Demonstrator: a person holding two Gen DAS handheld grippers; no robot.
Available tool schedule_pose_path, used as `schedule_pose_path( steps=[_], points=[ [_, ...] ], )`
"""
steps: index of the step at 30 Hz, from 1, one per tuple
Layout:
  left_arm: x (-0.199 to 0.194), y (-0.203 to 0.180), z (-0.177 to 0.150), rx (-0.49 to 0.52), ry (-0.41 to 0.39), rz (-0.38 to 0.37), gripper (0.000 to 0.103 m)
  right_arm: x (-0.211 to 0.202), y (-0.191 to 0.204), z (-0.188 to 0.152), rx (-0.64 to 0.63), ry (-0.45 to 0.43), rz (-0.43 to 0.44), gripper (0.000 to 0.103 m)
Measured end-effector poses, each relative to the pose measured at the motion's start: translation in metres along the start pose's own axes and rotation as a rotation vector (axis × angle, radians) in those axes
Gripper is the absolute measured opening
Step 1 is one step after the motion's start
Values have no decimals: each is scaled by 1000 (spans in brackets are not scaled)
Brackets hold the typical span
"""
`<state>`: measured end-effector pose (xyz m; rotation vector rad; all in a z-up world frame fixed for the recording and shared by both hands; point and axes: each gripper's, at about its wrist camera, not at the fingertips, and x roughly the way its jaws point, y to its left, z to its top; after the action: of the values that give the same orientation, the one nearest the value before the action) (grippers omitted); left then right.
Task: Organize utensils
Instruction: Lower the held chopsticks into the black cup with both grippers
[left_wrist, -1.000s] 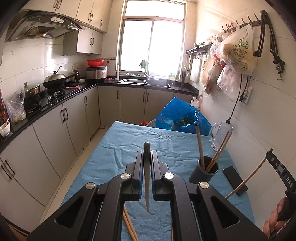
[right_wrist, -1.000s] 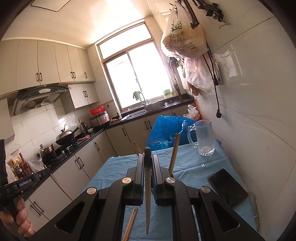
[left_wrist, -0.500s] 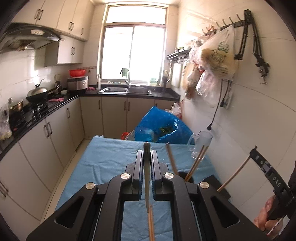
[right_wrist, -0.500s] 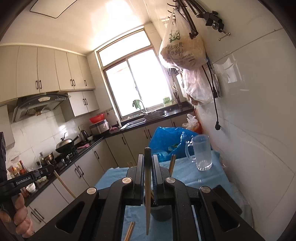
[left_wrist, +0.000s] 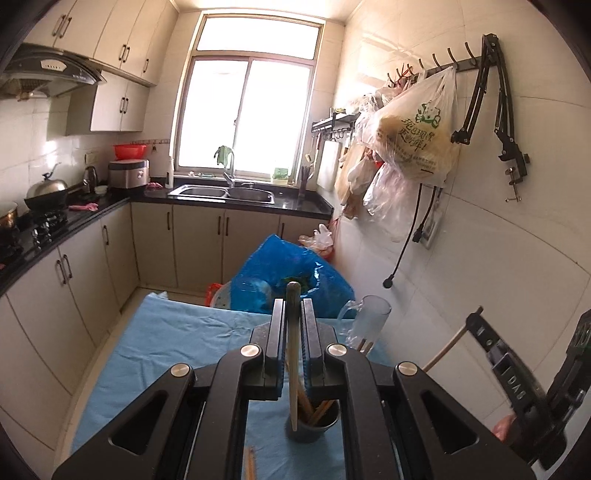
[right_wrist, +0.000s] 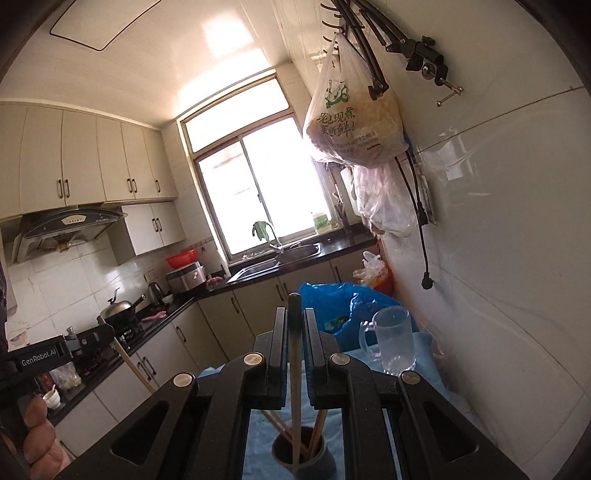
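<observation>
Two chopsticks hang nearly upright over the dark holder cup (left_wrist: 313, 424) on the blue tablecloth (left_wrist: 177, 339), one pinched in the left gripper (left_wrist: 294, 317), one in the right gripper (right_wrist: 294, 321). Both tips sit at or just inside the rim, among chopsticks already standing there. Insertion seems under way; next, each likely needs lowering, then the fingers spreading to let go.

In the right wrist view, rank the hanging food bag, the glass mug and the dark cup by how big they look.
1. Hanging food bag, clearly largest.
2. Glass mug.
3. Dark cup, partly hidden and nearer the camera, so its place against the mug is unsure.
</observation>
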<state>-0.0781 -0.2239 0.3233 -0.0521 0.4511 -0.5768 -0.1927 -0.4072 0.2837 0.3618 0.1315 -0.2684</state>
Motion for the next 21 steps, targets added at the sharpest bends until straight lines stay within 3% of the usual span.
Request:
schedule_pose_path(
  steps=[11,21],
  points=[
    [70,7,-22,-55,61,-23,7,60,-18,-18,28,70,-46,8],
    [104,19,-48,-65,152,-10,7,92,-33,-45,67,175,-51,9]
  ],
)
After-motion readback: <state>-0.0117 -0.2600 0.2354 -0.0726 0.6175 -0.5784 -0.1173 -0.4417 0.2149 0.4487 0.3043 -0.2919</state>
